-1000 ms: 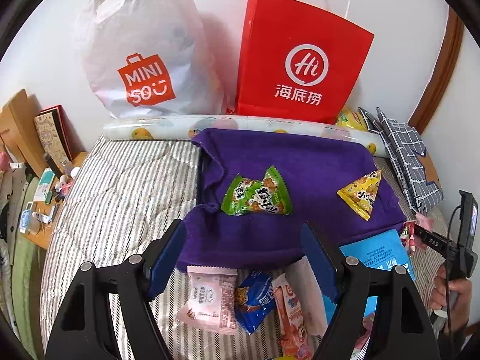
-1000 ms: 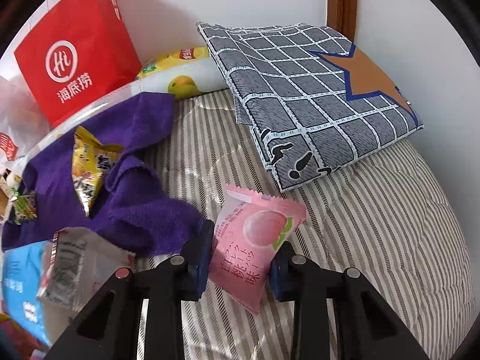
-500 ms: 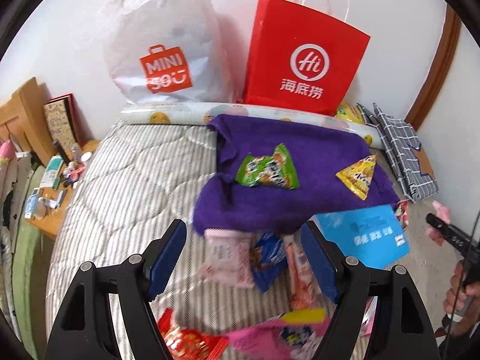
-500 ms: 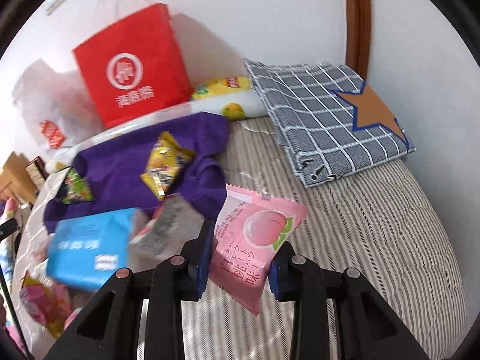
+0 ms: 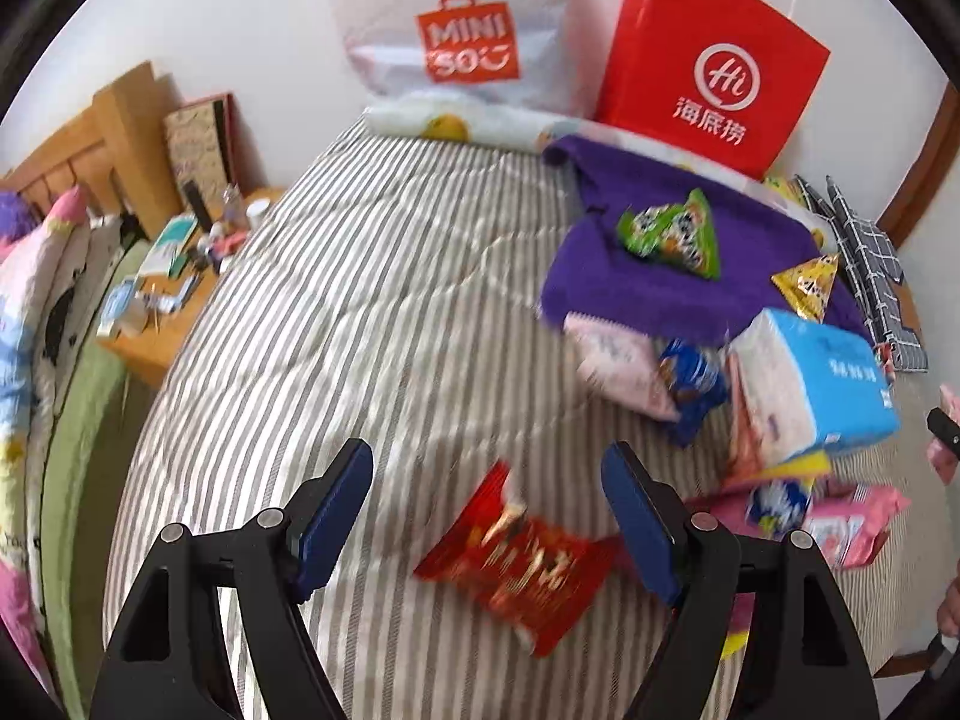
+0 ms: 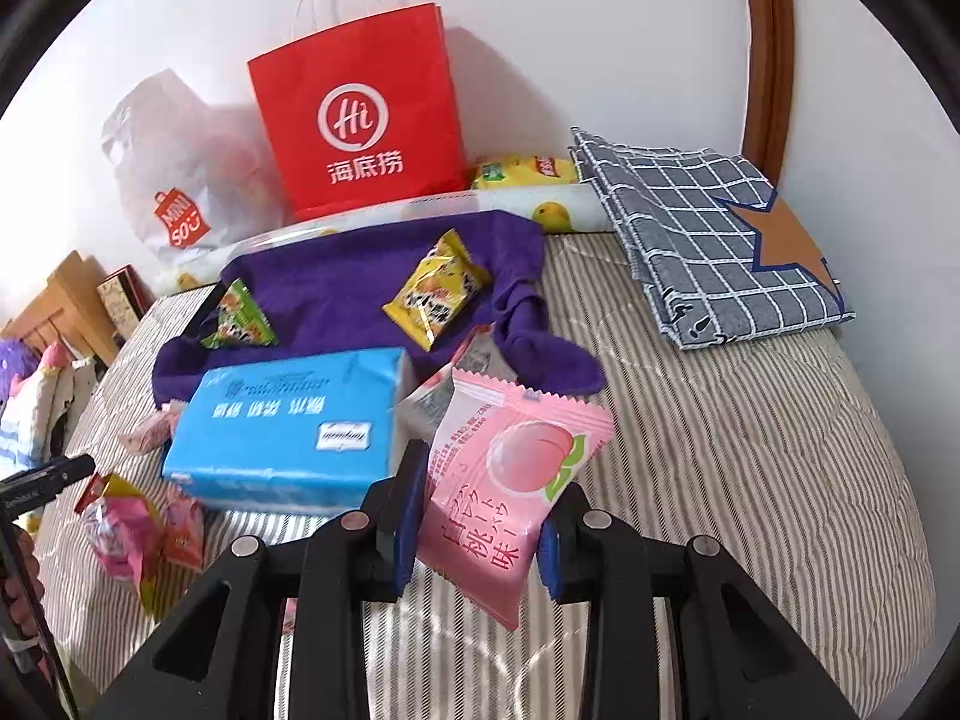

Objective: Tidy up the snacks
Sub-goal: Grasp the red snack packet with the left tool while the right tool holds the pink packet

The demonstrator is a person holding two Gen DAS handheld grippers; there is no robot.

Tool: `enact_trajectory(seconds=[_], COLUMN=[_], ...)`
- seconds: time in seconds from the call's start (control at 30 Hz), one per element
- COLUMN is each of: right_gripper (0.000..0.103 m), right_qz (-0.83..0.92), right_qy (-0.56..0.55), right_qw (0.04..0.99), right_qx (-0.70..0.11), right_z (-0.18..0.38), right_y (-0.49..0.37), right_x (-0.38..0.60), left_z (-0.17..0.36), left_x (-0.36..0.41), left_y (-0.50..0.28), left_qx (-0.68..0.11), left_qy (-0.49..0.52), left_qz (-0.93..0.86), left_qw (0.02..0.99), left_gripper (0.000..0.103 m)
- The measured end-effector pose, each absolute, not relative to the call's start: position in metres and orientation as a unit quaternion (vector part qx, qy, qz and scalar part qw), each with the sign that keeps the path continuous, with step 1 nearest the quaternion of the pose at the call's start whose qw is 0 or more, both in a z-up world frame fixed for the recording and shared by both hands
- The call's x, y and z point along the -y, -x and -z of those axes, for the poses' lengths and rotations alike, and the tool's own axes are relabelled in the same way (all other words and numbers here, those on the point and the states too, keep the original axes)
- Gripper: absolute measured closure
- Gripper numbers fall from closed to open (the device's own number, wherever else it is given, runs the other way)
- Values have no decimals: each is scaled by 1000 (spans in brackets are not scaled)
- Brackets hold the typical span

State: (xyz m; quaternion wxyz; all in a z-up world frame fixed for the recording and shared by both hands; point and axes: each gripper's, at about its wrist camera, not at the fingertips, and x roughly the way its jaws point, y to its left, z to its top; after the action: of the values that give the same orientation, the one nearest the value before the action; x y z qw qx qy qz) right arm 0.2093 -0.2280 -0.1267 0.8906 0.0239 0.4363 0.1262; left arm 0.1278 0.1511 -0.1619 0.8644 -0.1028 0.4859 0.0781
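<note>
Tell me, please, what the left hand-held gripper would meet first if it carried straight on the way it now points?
Most likely the red snack packet lying on the striped bedcover. It sits between the open fingers of the left hand-held gripper in that view, though blur and depth leave the exact contact point uncertain.

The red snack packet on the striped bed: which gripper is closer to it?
Left. The left gripper hangs open right over the red snack packet; the right gripper holds a pink peach packet beyond the blue tissue pack.
</note>
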Motion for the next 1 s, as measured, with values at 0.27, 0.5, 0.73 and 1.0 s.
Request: enact_trajectory(seconds=[0.27, 0.5, 0.73, 1.0], right_gripper=[73, 73, 73, 73], right_qz=[-128, -126, -126, -131], right_qy=[-32, -32, -29, -14], right_qw=[885, 879, 874, 869], right_qx=[-447, -458, -469, -478], right_z=[134, 144, 158, 174], right_y=[-199, -188, -182, -184], right_x=[223, 226, 228, 225], left_z=[180, 189, 189, 195], left_x=[-144, -133, -131, -135], left_y=[-111, -119, -132, -141], left_qx=[-513, -504, -482, -482], left_qy=[142, 143, 142, 136], left_qz=[-47, -45, -45, -40], left_qw=[845, 851, 864, 864], left_gripper=[25, 29, 41, 39])
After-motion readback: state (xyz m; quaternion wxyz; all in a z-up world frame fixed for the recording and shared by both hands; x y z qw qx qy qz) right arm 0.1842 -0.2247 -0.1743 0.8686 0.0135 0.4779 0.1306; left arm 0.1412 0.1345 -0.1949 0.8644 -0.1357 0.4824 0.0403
